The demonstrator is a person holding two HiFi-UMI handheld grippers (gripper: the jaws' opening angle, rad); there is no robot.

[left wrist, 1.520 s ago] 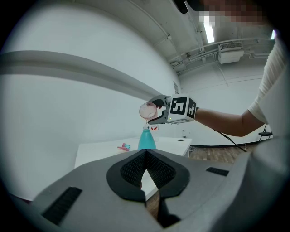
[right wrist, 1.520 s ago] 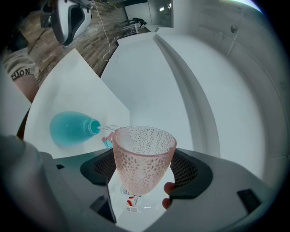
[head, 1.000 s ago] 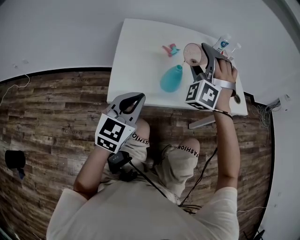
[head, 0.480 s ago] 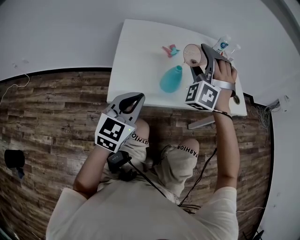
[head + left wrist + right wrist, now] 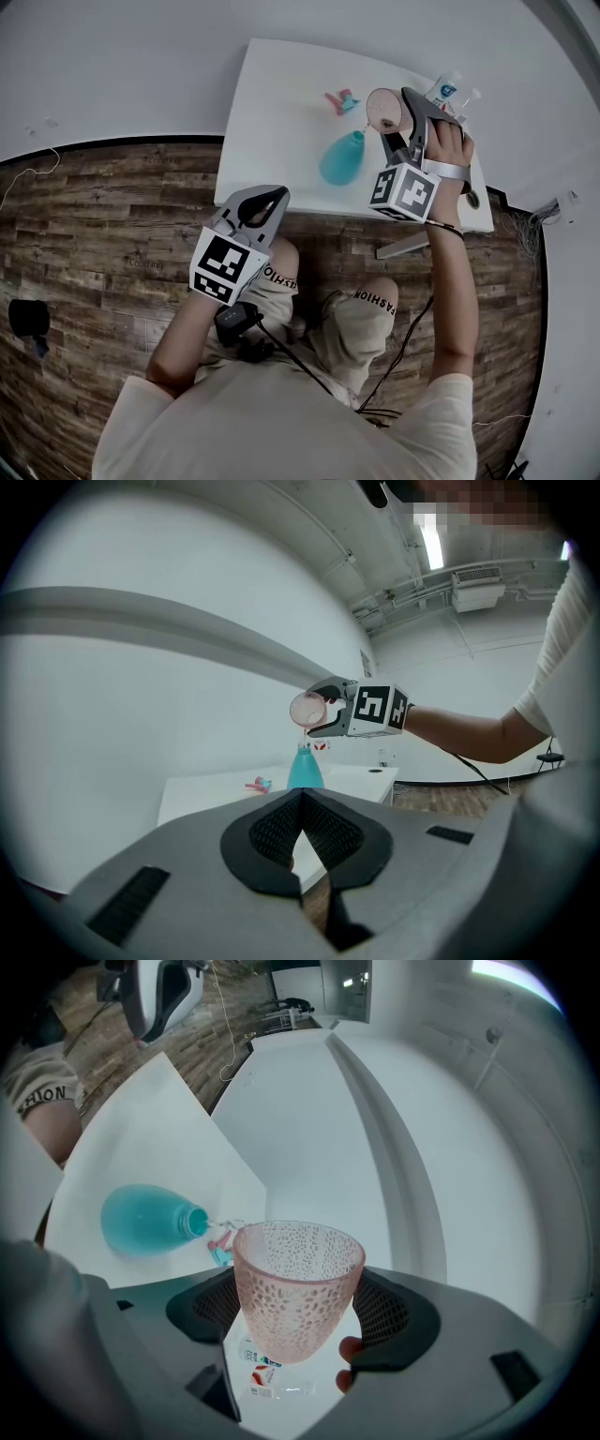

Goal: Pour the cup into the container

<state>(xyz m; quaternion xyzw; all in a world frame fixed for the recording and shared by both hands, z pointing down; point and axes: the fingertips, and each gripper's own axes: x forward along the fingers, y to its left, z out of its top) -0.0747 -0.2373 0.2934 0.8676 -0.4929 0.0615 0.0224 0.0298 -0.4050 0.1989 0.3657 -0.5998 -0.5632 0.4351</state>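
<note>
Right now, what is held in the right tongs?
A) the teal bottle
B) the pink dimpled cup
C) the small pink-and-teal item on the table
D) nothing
B: the right gripper view shows the right tongs closed on the pink cup, while the teal bottle stands free on the table.

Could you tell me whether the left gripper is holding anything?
No, the left gripper is closed, its jaws together with nothing between them.
</note>
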